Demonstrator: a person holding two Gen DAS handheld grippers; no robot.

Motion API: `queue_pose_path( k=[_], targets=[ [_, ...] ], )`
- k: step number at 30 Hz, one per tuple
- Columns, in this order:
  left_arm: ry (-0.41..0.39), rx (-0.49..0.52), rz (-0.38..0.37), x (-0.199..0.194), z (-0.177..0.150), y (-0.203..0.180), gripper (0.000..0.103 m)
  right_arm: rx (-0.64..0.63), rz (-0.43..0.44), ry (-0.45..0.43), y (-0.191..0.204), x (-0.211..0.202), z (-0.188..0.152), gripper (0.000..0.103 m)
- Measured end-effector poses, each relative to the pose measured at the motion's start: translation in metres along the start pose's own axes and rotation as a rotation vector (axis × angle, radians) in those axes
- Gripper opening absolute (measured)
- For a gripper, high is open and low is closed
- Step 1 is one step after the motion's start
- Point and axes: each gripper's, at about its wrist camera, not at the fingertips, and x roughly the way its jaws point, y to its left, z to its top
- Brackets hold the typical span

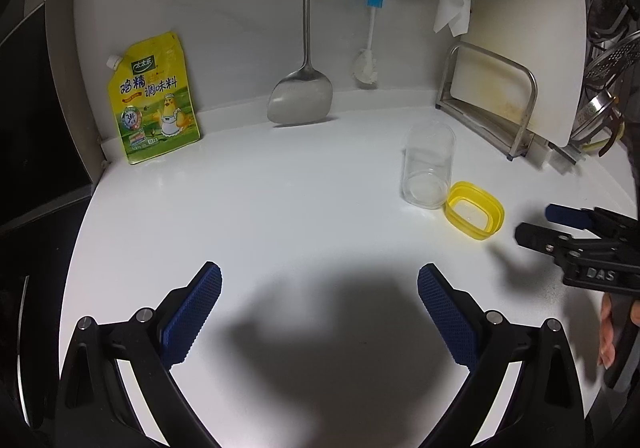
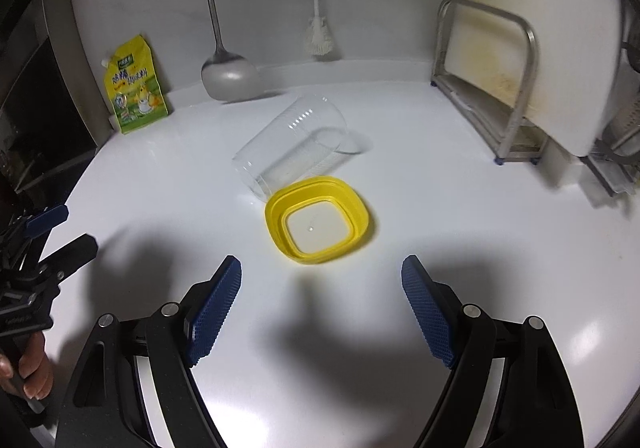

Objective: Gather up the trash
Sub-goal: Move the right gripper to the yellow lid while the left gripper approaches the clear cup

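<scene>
Right wrist view looks down on a white bench (image 2: pixel 400 152). Right tongs (image 2: pixel 322 314) are spread wide with nothing between the pads, hovering just before a yellow lid (image 2: pixel 320 220) that lies rim up. Touching the lid's far left corner is a clear cup (image 2: pixel 292 144). Far left of the lid, a yellow pouch (image 2: pixel 134 86) leans on the wall; a spatula (image 2: pixel 228 76) and brush (image 2: pixel 318 28) hang beyond the cup. Right of the lid stands a rack (image 2: pixel 496 88). Left tongs (image 1: pixel 320 314) are likewise spread and empty, well left of the lid (image 1: pixel 474 214) over bare bench.
</scene>
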Motion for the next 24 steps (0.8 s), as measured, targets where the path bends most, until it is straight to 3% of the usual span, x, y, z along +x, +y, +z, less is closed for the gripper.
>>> queue_pose_path(
  k=[10,24],
  targets=[
    [0.011,0.02,-0.02,0.002,-0.004,-0.006,0.097,-0.063,-0.001,0.075,0.01,0.043,0.014,0.079],
    [0.018,0.019,-0.025,0.004,-0.004,-0.007,0.097,-0.091,-0.008,0.099,0.018,0.064,0.023,0.076]
  ],
)
